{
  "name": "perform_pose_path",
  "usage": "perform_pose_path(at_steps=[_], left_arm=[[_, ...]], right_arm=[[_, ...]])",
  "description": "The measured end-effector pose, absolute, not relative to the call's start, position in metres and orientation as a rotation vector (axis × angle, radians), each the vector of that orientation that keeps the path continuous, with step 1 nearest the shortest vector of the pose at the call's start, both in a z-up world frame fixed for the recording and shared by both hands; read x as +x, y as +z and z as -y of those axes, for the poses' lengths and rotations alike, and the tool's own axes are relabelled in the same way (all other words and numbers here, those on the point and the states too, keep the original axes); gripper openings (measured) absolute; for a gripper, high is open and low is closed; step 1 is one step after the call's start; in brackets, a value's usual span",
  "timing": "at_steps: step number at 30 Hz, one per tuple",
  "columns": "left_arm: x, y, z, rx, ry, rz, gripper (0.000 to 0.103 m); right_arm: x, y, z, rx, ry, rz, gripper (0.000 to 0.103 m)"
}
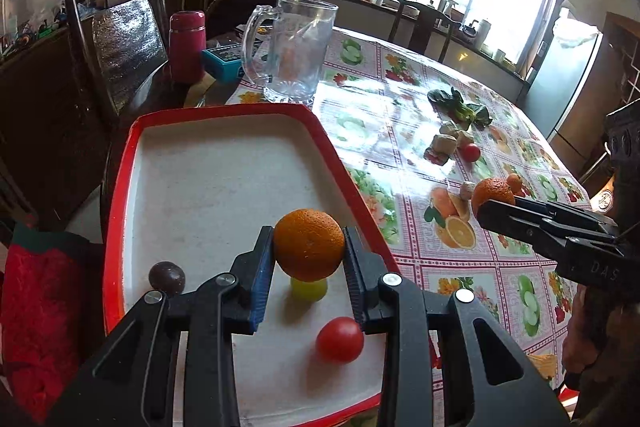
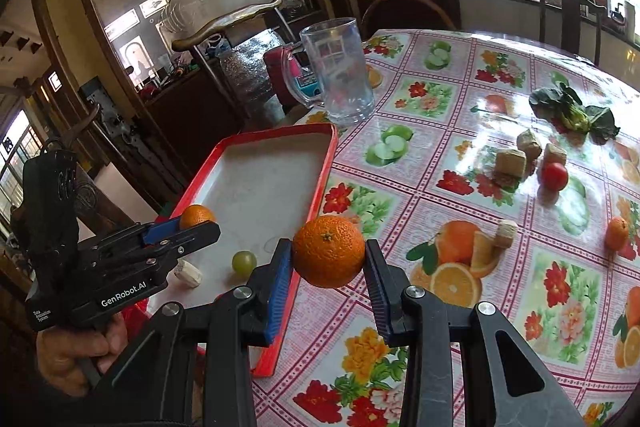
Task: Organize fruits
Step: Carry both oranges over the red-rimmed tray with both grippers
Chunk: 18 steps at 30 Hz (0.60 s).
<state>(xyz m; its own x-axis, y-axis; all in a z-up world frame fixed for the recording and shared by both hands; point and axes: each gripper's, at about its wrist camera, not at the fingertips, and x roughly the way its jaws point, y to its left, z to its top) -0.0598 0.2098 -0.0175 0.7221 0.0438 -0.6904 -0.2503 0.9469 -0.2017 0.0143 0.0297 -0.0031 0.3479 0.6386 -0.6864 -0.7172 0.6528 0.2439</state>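
An orange [image 1: 309, 245] is clamped between the pads of the left gripper [image 1: 309, 259] and is held above the near part of the red-rimmed tray [image 1: 120, 211]. A second orange [image 2: 329, 251] is clamped in the right gripper [image 2: 328, 269] and is held over the tablecloth [image 2: 500, 327], just right of the tray's right rim. Both pairs of jaws are narrowed onto the widest part of the fruit, with a pad seated on each side.

The oranges are judged firm, fairly light and round, with a dimpled peel that gives the pads reasonable purchase. Rolling is to be expected on release, so each should be set down low and gently. Grip across the middle is recommended; excess squeeze may bruise the peel.

On the tray floor lie a green grape [image 1: 308, 289], a tomato [image 1: 340, 339] and a dark round fruit [image 1: 167, 278]. Farther right on the table, a tomato [image 2: 555, 175] and a small orange [image 2: 616, 233] remain loose, near leafy greens [image 2: 572, 111]. A glass mug [image 1: 298, 51] stands beyond the tray's far end.
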Motion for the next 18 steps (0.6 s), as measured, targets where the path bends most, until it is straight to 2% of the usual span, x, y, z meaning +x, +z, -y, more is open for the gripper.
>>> perform_pose_path(at_steps=[18], left_arm=[[-0.066, -0.028, -0.261, -0.338, 0.251, -0.755, 0.031]], right_arm=[[0.014, -0.022, -0.093, -0.163, 0.958, -0.897, 0.036]])
